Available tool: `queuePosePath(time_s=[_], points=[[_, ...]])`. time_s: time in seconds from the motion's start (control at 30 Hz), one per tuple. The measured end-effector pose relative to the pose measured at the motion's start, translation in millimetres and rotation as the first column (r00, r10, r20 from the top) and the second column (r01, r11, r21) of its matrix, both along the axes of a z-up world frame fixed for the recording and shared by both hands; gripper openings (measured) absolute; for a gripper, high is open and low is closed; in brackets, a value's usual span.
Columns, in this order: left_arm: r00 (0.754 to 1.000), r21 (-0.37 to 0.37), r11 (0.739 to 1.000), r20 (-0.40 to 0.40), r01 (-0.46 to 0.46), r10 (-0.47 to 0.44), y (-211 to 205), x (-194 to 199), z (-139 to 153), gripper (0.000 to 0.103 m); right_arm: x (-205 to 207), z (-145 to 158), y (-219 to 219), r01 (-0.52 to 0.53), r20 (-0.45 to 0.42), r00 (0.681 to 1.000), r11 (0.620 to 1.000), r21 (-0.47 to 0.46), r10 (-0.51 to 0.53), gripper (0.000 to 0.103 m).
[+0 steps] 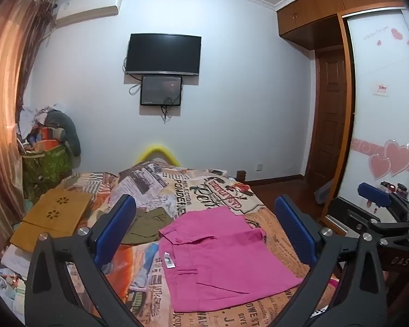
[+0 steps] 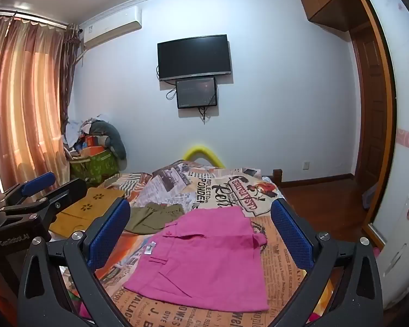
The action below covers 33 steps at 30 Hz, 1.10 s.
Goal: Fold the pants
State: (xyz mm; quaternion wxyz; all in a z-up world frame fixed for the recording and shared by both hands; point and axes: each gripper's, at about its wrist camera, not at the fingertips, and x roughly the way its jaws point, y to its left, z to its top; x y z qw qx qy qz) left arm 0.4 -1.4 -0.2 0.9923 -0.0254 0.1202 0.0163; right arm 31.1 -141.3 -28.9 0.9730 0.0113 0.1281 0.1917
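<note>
Pink pants (image 1: 220, 256) lie folded into a flat rectangle on the printed bedspread (image 1: 193, 188), a white label on top. They also show in the right wrist view (image 2: 204, 259). My left gripper (image 1: 204, 218) is open and empty, held above the near edge of the pants. My right gripper (image 2: 201, 218) is open and empty, also above the pants. Each gripper shows in the other's view: the right one (image 1: 379, 204) at the right, the left one (image 2: 32, 190) at the left.
Olive-green shorts (image 1: 150, 223) lie folded left of the pink pants. A mustard cardboard piece (image 1: 54, 215) lies at the bed's left side. A laundry pile (image 1: 49, 147) stands in the far left corner. A wardrobe (image 1: 381, 109) and wooden floor are on the right.
</note>
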Motion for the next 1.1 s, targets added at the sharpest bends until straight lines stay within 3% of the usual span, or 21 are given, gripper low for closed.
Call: queuePosePath(time_s=[0.33, 1.1], points=[[1.0, -0.04, 0.999, -0.005, 0.022, -0.022, 4.3, 4.3, -2.8, 0.103, -0.4, 0.1, -0.4, 0.0, -0.003, 1.0, 1.0, 0.003, 0.0, 0.103], [0.999, -0.017, 0.999, -0.006, 0.033, -0.033, -2.9, 2.7, -3.4, 0.103, 3.1, -0.2, -1.2, 0.003, -0.005, 1.0, 1.0, 0.008, -0.003, 0.103]])
